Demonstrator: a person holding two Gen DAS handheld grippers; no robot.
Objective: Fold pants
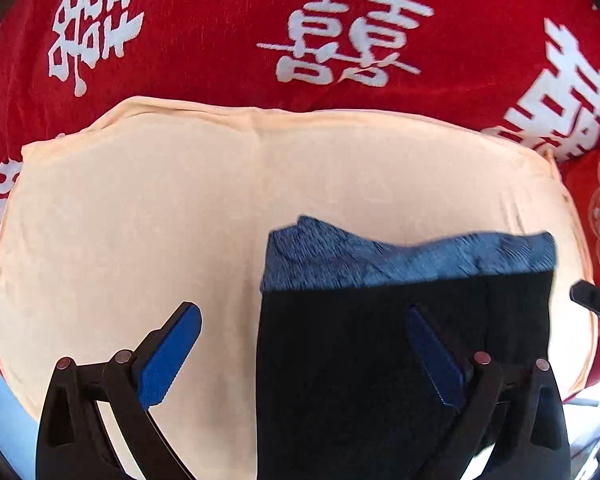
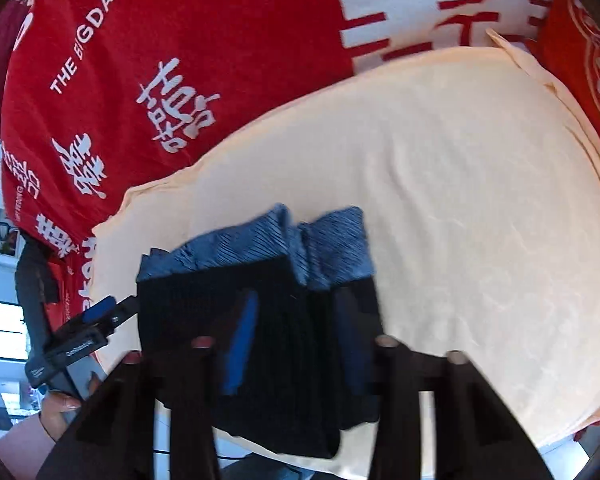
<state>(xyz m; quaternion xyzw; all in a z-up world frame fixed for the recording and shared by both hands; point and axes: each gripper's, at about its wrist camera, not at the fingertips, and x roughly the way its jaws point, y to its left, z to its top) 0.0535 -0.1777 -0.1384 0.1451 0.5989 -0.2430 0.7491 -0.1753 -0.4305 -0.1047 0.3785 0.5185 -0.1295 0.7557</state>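
Note:
The pants (image 1: 380, 340) are black with a blue-grey ribbed waistband (image 1: 400, 256), folded into a compact stack on a cream cloth (image 1: 140, 208). My left gripper (image 1: 304, 316) is open above them, its left finger over the cream cloth and its right finger over the black fabric, holding nothing. In the right wrist view the pants (image 2: 284, 320) lie under my right gripper (image 2: 296, 320), which is open with both blue-padded fingers over the black fabric; the picture is blurred. The left gripper (image 2: 108, 312) shows at the pants' left edge.
A red cloth with white characters (image 1: 300, 20) covers the surface around and beyond the cream cloth. The tip of the right gripper (image 1: 596, 304) shows at the right edge of the left wrist view. A room and window (image 2: 4, 328) lie at the far left.

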